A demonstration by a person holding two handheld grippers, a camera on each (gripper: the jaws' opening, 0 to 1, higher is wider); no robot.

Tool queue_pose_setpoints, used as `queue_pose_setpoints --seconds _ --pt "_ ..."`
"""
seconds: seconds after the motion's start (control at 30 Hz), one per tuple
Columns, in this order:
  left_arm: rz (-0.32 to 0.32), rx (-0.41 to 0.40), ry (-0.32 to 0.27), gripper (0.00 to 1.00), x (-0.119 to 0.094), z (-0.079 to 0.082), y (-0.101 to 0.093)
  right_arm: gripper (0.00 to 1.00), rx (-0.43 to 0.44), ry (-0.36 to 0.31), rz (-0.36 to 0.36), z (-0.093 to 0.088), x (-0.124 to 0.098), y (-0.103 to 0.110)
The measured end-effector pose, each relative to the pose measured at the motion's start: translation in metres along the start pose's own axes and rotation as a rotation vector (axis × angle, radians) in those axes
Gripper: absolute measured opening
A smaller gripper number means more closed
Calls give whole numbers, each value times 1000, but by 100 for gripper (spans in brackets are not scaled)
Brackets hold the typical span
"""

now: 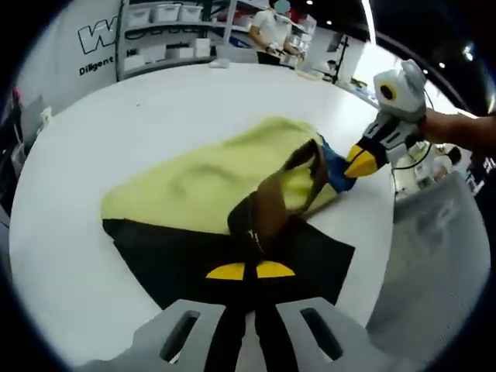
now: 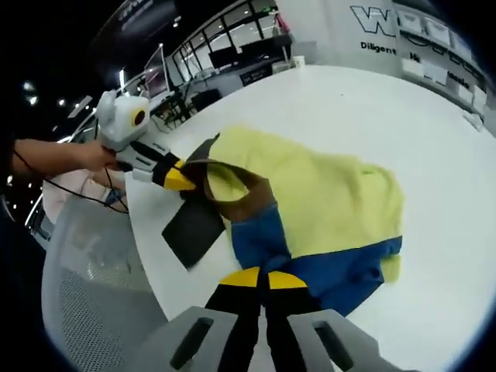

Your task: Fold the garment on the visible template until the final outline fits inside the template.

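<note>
Now: one yellow garment (image 1: 209, 178) on one black template (image 1: 186, 256), white table (image 1: 116, 124) | left gripper (image 1: 249, 271) clamped on garment | right gripper (image 2: 263, 279) clamped on garment, 3 o'clock.

Left gripper (image 1: 249, 270): yellow-tipped jaws closed together, pinching brown edge of garment (image 1: 225, 178). Garment yellow-green, spread on white round table (image 1: 116, 116), brown-lined fold raised toward centre. Black template (image 1: 186, 263) flat under garment's near edge. Right gripper (image 1: 360, 161), entering from right, jaws closed on garment's far edge beside blue patch (image 1: 335, 167). Hand (image 1: 442, 124) holds it. Shelving (image 1: 167, 31) beyond table.
</note>
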State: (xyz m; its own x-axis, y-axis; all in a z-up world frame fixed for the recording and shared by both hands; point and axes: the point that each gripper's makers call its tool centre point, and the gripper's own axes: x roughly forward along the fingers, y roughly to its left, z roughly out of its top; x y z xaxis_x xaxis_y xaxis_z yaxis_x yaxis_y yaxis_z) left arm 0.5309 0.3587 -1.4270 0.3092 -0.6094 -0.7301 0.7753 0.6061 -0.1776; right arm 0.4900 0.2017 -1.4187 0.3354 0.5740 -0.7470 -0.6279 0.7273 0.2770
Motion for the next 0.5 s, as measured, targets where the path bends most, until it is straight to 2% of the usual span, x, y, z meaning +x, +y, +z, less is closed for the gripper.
queue_pose_setpoints --seconds 0.17,0.37,0.5 --pt "-21 68 17 0 -9 -6 -14 0 -2 12 34 -6 -11 12" --pt "-31 64 8 0 -18 -7 -18 0 -12 32 80 -12 -21 29" --pt "-43 65 -19 0 -27 -2 -25 0 -23 42 97 -16 -26 37"
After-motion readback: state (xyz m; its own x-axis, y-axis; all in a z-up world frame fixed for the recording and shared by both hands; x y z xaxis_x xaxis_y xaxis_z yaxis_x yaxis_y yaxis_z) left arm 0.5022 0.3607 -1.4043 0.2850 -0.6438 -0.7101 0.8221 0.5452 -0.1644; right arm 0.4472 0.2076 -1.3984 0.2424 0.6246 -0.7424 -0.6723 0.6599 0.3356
